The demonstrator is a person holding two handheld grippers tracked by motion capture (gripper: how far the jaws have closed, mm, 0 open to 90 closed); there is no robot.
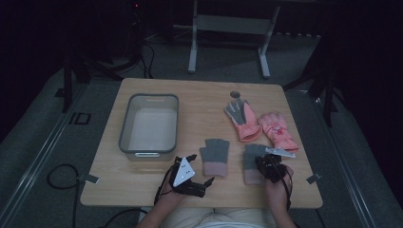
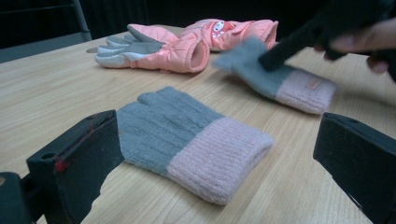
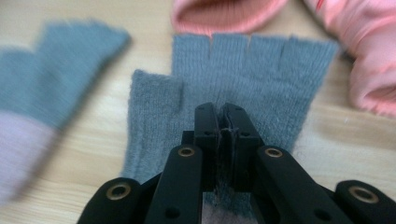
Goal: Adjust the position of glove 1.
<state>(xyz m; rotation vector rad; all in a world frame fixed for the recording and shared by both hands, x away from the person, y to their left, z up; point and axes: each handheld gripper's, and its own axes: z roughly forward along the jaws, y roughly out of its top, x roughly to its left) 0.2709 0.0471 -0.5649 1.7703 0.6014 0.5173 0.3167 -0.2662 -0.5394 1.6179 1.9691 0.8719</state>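
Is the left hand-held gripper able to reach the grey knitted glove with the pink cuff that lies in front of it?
Probably yes. The left hand-held gripper has open jaws, and the grey knitted glove with the pink cuff lies flat just ahead, with only bare wooden table around it.

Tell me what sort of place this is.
Probably a dim lab or studio set up for recording, not a home. A bare wooden table stands alone on grey carpet, cables trail over the floor, and a metal stand rises behind it. Gloves and a clear bin are laid out like props.

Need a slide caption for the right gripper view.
Right gripper shut on a grey knit glove lying on the wooden table.
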